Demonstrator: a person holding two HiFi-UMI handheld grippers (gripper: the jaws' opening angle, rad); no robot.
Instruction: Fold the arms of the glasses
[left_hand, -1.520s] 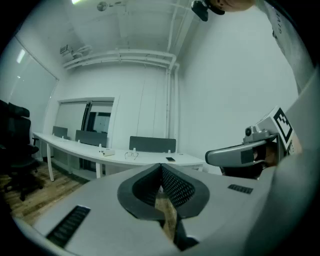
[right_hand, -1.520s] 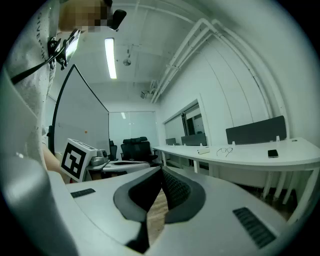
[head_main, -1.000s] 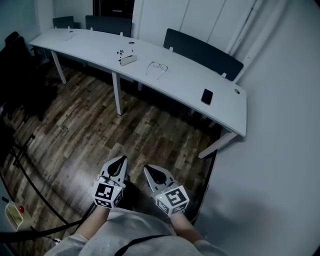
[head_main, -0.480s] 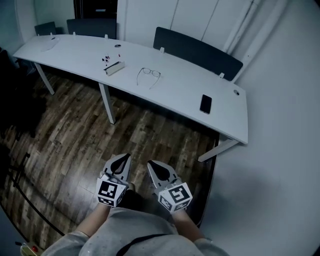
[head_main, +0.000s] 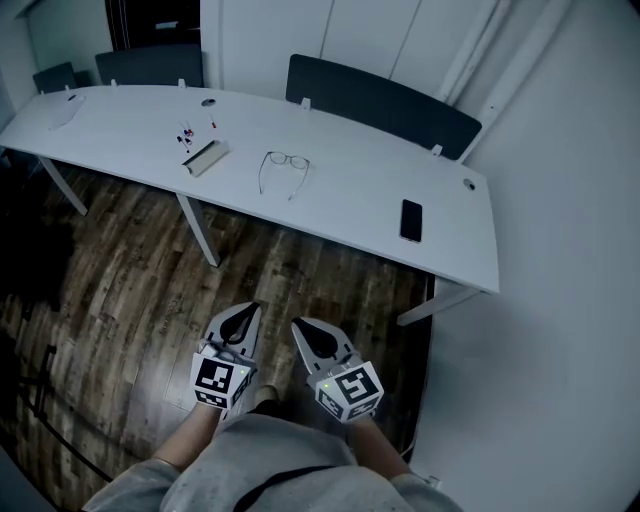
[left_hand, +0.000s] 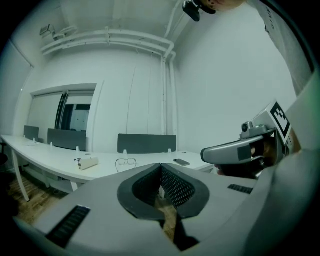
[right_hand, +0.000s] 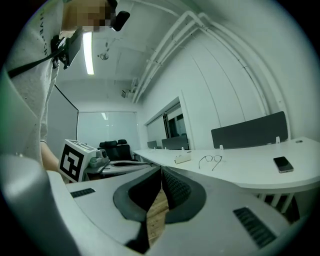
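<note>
Resting on the desk (head_main: 350, 185), the glasses (head_main: 284, 164) lie with arms unfolded, well ahead of both tools. Left tool (head_main: 244, 314) and right tool (head_main: 300, 330): jaws closed, empty, side by side.

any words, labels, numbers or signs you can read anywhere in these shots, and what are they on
No text can be read in full.
Shirt: a line of printed letters, too blurred and cut off to read.
Left gripper, its cube: a black-and-white square pattern, no letters.
Right gripper, its cube: another square pattern, no letters.
Phone, glasses, box: no print visible, too small to tell.
</note>
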